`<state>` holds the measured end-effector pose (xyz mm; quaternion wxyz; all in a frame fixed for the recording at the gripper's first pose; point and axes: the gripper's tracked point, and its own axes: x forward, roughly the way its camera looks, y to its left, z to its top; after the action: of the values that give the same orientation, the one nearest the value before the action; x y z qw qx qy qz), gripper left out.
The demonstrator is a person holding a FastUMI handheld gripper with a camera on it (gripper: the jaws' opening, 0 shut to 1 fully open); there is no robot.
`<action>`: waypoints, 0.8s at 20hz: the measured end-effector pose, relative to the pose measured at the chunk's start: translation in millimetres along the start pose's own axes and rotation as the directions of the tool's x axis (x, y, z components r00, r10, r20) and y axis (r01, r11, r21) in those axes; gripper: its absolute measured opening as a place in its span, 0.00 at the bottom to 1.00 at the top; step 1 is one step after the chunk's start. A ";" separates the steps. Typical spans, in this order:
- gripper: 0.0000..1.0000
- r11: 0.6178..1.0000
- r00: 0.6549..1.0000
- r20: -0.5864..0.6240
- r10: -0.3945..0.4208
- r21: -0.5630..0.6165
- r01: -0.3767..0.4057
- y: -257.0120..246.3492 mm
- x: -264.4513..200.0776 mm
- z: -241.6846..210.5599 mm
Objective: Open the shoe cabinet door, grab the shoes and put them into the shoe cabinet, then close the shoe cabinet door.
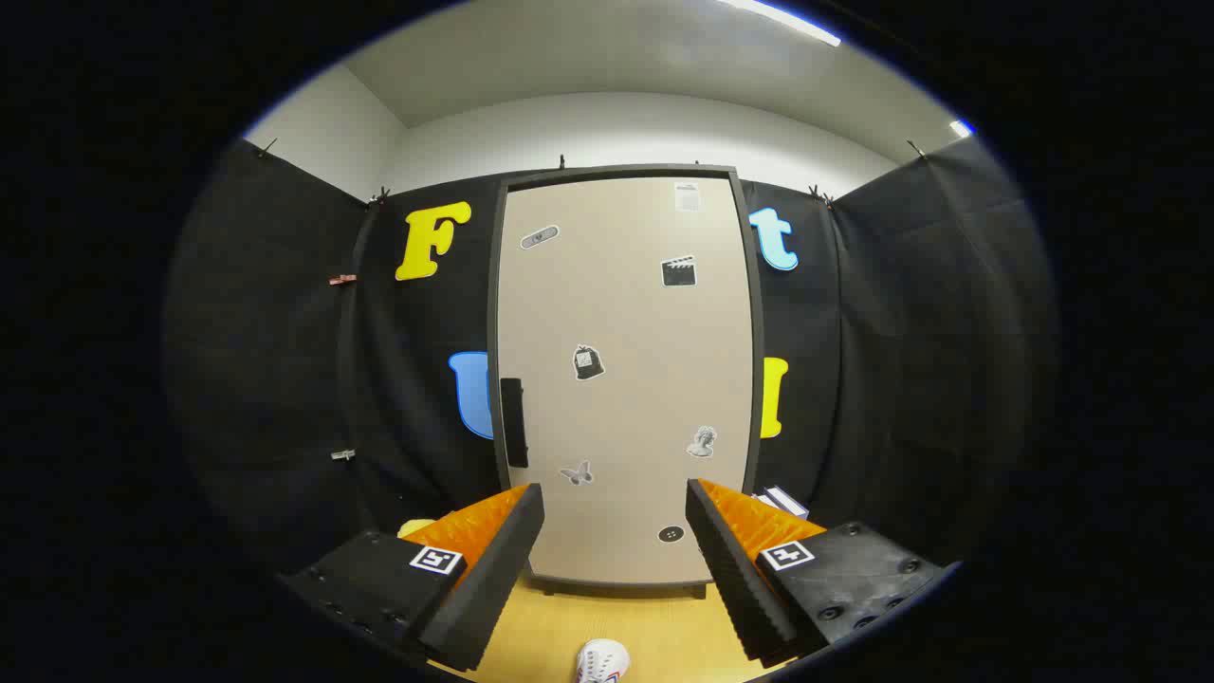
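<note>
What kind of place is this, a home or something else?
Probably a test booth, not a home: black cloth walls, one cabinet with its door shut, a shoe below the open gripper.

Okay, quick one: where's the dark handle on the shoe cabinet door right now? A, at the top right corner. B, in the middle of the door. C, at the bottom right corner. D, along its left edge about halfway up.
D: the handle sits on the left edge of the closed cabinet door, beyond the open gripper.

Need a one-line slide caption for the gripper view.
Open gripper faces the closed shoe cabinet door, its dark handle on the left edge; a white shoe lies on the wooden floor below the fingers.
</note>
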<state>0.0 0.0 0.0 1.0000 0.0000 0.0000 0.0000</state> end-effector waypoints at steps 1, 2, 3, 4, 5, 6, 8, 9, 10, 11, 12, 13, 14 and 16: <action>0.98 1.000 1.000 0.001 -0.011 0.002 0.011 6.0 2.7 -0.7; 0.98 1.000 1.000 0.001 -0.023 0.002 0.023 11.8 6.0 -2.3; 0.98 0.999 0.999 0.001 -0.033 0.004 0.033 17.7 9.3 -4.2; 0.98 0.999 0.999 -0.001 -0.041 0.005 0.041 24.9 12.2 -5.9; 0.98 0.999 0.999 -0.004 -0.046 0.003 0.046 31.4 14.8 -7.5; 0.98 0.999 0.999 -0.004 -0.054 -0.002 0.054 37.4 18.0 -8.6; 0.98 0.997 0.997 -0.008 -0.071 -0.003 0.071 44.0 22.2 -11.1; 0.98 0.997 0.997 -0.006 -0.073 0.002 0.073 48.8 22.8 -11.2; 0.98 0.997 0.997 -0.003 -0.073 0.005 0.073 54.4 24.4 -11.1; 0.98 0.997 0.997 0.002 -0.074 0.007 0.074 58.6 27.1 -10.9; 0.98 0.997 0.997 0.004 -0.076 0.007 0.076 62.2 28.2 -10.5; 0.98 0.997 0.997 0.004 -0.074 0.010 0.074 66.1 29.7 -10.9; 0.98 0.997 0.998 0.007 -0.070 0.012 0.070 71.1 30.2 -10.6; 0.98 0.998 0.997 0.010 -0.070 0.008 0.070 74.3 31.4 -9.6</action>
<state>31.4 74.3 -9.6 0.9994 0.0038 -0.0053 -0.0350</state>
